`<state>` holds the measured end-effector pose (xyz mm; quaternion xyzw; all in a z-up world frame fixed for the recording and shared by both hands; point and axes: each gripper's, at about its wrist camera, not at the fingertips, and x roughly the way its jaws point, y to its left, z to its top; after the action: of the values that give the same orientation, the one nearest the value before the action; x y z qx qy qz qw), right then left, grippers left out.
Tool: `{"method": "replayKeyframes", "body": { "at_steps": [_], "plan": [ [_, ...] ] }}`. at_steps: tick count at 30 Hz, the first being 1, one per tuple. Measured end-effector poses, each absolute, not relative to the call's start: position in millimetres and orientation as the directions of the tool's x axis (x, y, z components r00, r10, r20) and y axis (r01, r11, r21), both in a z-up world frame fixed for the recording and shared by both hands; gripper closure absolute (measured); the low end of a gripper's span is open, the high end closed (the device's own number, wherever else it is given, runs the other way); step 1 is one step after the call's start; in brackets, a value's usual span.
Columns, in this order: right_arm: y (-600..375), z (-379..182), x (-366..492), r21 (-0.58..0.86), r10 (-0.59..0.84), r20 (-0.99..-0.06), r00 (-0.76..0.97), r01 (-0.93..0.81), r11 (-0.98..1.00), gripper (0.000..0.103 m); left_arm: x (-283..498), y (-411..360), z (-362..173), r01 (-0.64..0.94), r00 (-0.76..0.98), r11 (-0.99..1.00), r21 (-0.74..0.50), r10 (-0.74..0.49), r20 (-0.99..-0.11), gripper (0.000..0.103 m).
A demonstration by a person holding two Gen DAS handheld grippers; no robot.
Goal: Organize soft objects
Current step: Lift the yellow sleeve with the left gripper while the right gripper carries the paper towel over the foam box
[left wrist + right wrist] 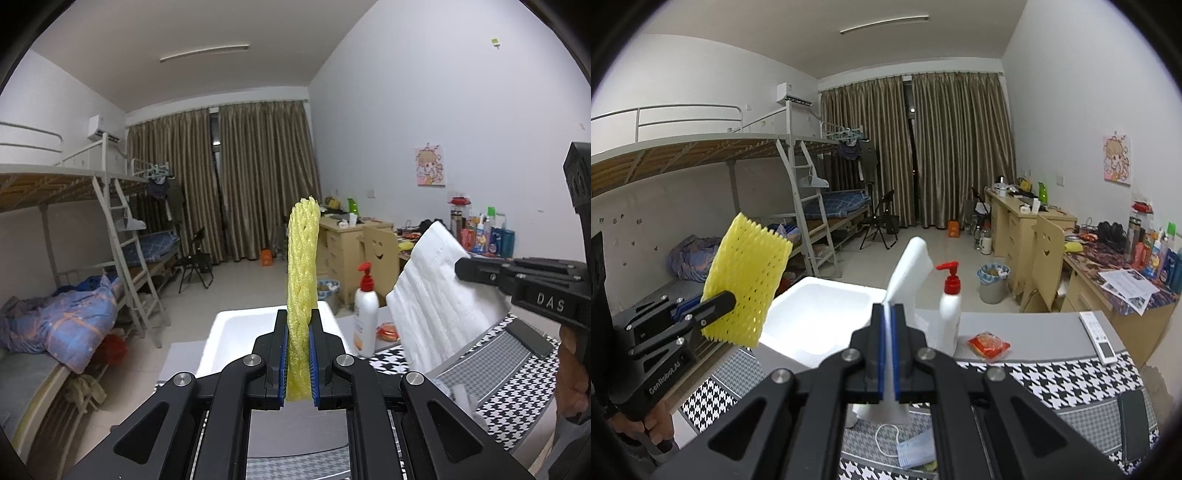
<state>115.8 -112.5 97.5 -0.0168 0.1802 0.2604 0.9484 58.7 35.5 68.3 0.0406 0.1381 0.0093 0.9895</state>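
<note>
My left gripper (298,325) is shut on a yellow foam net sleeve (303,266), which stands upright between its blue pads; from the right wrist view the same yellow sleeve (746,280) shows flat-on in the left gripper (729,301). My right gripper (887,308) is shut on a white quilted pad (910,266), seen edge-on and rising above the fingers. In the left wrist view that white pad (436,291) hangs from the right gripper (460,264) at the right. A white foam box (816,314) sits open on the table just beyond both grippers.
A white pump bottle (950,310) with a red top stands right of the box, beside a red snack packet (988,343). A blue face mask (916,450) lies on the houndstooth cloth (1052,380). A remote (1099,336) and a dark phone (1134,424) lie at the right.
</note>
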Motion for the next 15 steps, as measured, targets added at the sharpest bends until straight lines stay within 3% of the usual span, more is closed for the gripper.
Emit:
{"method": "replayKeyframes", "body": {
  "at_steps": [15],
  "plan": [
    [-80.5, 115.1, 126.2, 0.029, 0.539, -0.335, 0.773, -0.563, 0.826, 0.098, 57.7, 64.2, 64.7, -0.119, 0.948, 0.99, 0.081, 0.138, -0.287, 0.093]
  ]
}}
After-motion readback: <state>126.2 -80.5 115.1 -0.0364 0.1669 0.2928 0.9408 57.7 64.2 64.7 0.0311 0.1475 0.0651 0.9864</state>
